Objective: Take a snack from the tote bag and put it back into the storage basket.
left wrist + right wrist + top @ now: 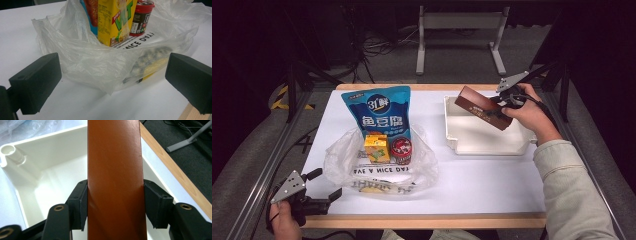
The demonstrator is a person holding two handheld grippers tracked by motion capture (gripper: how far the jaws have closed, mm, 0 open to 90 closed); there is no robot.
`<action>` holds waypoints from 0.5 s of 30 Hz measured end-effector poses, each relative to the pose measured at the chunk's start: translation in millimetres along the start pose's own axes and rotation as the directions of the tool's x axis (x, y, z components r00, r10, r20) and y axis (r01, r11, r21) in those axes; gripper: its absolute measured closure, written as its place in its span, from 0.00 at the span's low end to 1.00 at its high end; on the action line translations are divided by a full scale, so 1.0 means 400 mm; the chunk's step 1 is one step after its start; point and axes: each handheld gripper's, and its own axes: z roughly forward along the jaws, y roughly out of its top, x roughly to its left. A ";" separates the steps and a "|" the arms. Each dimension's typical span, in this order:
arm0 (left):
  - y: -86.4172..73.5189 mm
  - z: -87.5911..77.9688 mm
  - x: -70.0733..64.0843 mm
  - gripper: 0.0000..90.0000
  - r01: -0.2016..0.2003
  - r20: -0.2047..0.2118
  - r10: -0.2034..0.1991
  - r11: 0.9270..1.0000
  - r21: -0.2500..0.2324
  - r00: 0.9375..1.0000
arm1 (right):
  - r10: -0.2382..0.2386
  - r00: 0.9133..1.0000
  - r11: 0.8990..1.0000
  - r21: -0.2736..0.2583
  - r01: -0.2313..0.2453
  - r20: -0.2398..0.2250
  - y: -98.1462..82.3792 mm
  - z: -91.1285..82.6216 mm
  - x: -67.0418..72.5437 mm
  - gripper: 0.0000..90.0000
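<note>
Brown box (482, 107) gripped across its narrow sides by the right tongs (501, 109), held tilted in the air above the white tray (452, 136) at about 2 o'clock on the worktop (482, 180). Far end of box angled toward 10 o'clock, low over the tray's back half. Probably poised for lowering into the tray, tilt serving to clear the near wall. In the right gripper view, pads pressed flat against both sides of the box (115, 180), tray floor below.

Further out, at 7 o'clock, left tongs (323, 184) spread wide and holding nothing, parked just off the clear plastic bag (342, 165), seemingly waiting. Inside the bag's open mouth, yellow drink carton (115, 20) and red-lidded cup (142, 17) standing upright; blue snack pouch (379, 112) propped behind, toward 12 o'clock. Bag flattened open, likely for easy reach.
</note>
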 end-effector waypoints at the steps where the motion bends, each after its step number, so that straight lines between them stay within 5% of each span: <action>1: 0.000 0.000 0.000 0.01 -0.002 0.001 0.002 1.000 0.001 1.000 | 0.004 1.000 1.000 0.003 -0.004 -0.006 -0.003 0.003 -0.001 0.48; 15: 0.002 0.002 0.003 0.01 -0.009 0.005 0.009 1.000 -0.002 1.000 | 0.030 1.000 0.998 0.050 -0.030 -0.003 -0.029 0.045 -0.004 0.48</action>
